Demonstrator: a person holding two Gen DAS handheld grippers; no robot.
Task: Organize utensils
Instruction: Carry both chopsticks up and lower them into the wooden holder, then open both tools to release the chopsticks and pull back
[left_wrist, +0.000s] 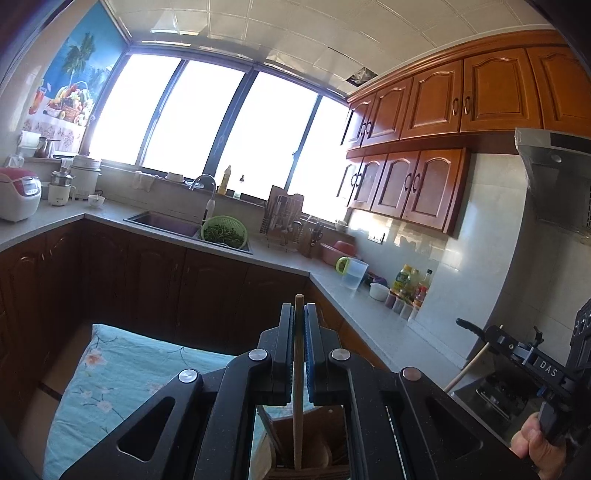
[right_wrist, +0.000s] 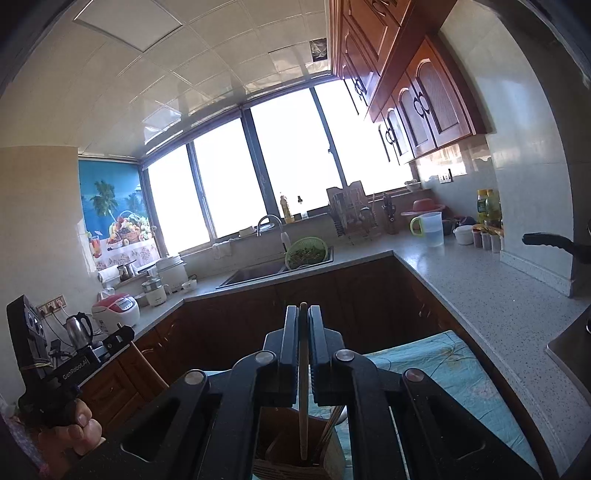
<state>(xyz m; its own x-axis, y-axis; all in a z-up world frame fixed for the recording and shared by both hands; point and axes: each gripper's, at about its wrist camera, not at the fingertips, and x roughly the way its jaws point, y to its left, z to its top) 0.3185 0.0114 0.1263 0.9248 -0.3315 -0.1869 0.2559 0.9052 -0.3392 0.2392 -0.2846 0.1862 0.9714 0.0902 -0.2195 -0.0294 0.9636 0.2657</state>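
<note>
My left gripper (left_wrist: 299, 314) is shut on a thin wooden utensil handle (left_wrist: 298, 387) that stands upright, its lower end inside a wooden utensil holder (left_wrist: 314, 454) below the fingers. My right gripper (right_wrist: 303, 315) is shut on another thin wooden utensil (right_wrist: 303, 406), also upright, its lower end in the wooden holder (right_wrist: 280, 443), which holds several other sticks. The right gripper also shows at the right edge of the left wrist view (left_wrist: 517, 347), and the left gripper at the left edge of the right wrist view (right_wrist: 92, 354).
The holder stands on a light-blue floral cloth (left_wrist: 122, 373). An L-shaped grey counter (right_wrist: 461, 273) carries a sink (left_wrist: 166, 221), green colander (left_wrist: 224, 232), dish rack (left_wrist: 284, 221), jug (left_wrist: 352, 273), bottles (left_wrist: 406, 284) and rice cooker (left_wrist: 18, 195). A range hood (left_wrist: 561, 184) hangs at the right.
</note>
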